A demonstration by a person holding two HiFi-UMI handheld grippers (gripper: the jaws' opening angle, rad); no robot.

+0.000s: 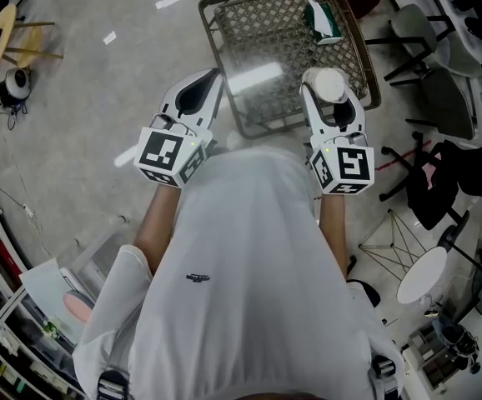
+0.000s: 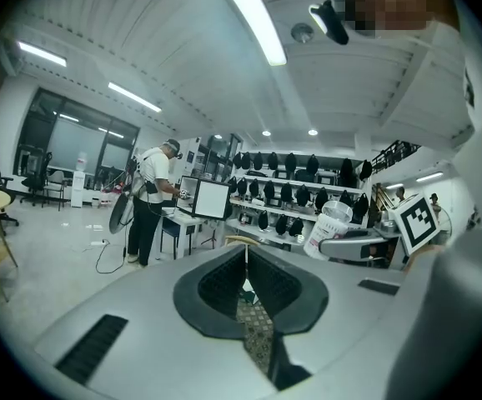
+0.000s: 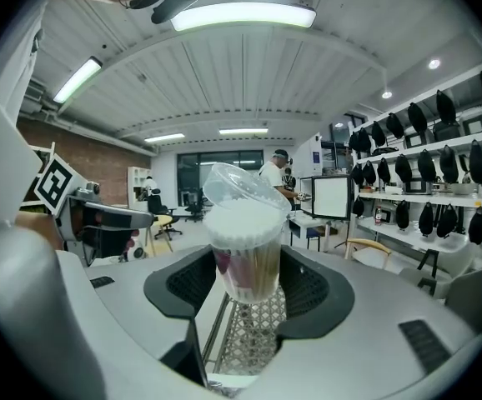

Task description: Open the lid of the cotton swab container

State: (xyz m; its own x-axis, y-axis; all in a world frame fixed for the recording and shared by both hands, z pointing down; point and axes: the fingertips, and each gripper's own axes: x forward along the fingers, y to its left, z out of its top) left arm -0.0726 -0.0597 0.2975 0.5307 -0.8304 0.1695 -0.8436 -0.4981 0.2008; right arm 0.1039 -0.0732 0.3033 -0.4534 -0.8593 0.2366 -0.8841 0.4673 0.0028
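1. Right gripper [image 3: 248,280]: fingers [image 3: 183,286] clamped on the cotton swab container [image 3: 245,244], above the woven bench [image 1: 262,36].
2. Left gripper [image 2: 245,265]: fingers together, empty.
3. Lid [image 3: 237,182] appears tilted open; next, likely fold it fully back.

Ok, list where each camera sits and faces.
Head view: on the person's head, facing steeply down; woven table, shirt, left gripper, right gripper show.
Left gripper view: on that gripper, facing along its shut jaws; shirt at right.
Right gripper view: on that gripper, facing its jaws clamped on the cotton swab container.
Shared: each gripper view shows the other gripper.
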